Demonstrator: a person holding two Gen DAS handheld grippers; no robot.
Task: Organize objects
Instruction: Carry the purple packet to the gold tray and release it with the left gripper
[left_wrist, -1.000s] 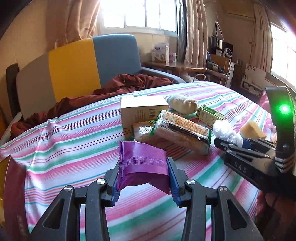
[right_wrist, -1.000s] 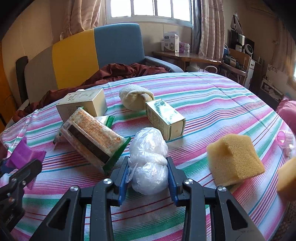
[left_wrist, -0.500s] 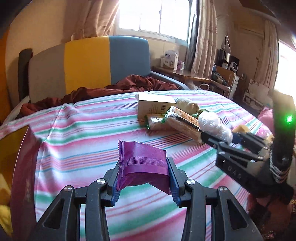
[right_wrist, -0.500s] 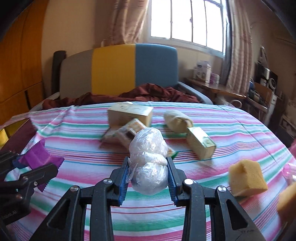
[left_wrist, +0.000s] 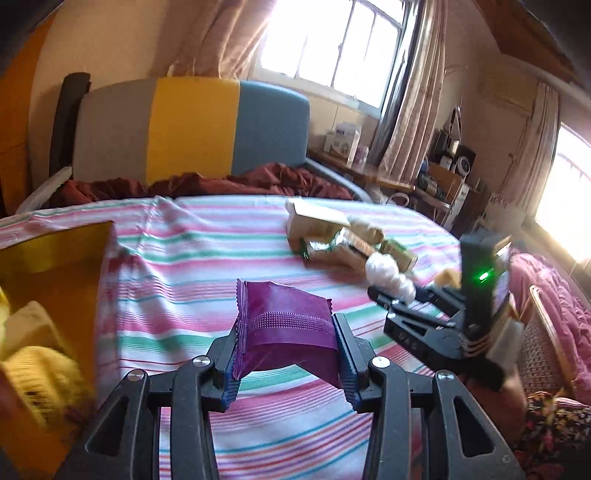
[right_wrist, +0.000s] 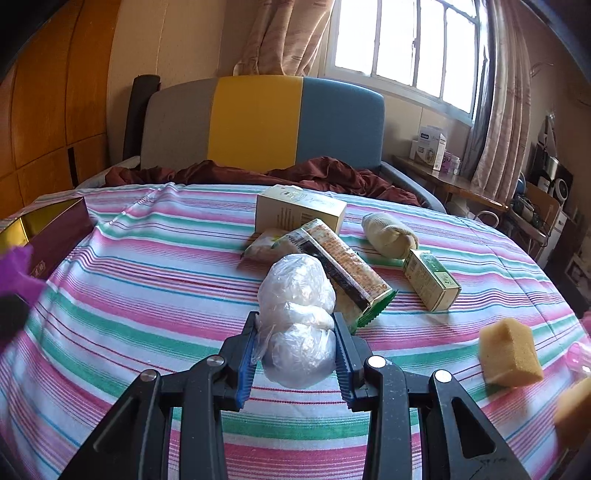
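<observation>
Both grippers have swung away from the pile toward the left edge of the worktop (right_wrist: 155, 266), so the open box (left_wrist: 55, 266) that was barely in sight a second ago now fills the left side of the left wrist view. The left gripper (left_wrist: 286, 354) has its jaws closed on a purple sachet (left_wrist: 284, 325), held above the striped cloth just beside the box. The right gripper (right_wrist: 295, 350) has its jaws clamped on a white plastic-wrapped bundle (right_wrist: 297, 325), held over the middle of the worktop, nearer the pile than the box.

Judging by what lies about, the tidying looks only partly done. The box already holds some yellow things, blurred too much to name. Neither held item is in it yet. Left near the far edge are a carton (right_wrist: 299, 214), a snack pack (right_wrist: 343, 269) lying over a smaller packet (right_wrist: 264, 249), a cream sock roll (right_wrist: 388, 236) and a small green box (right_wrist: 430, 278). A sponge (right_wrist: 509, 350) sits by the right edge, with another yellow piece cut off at the frame's corner. So two items are in transit and at least six wait.
</observation>
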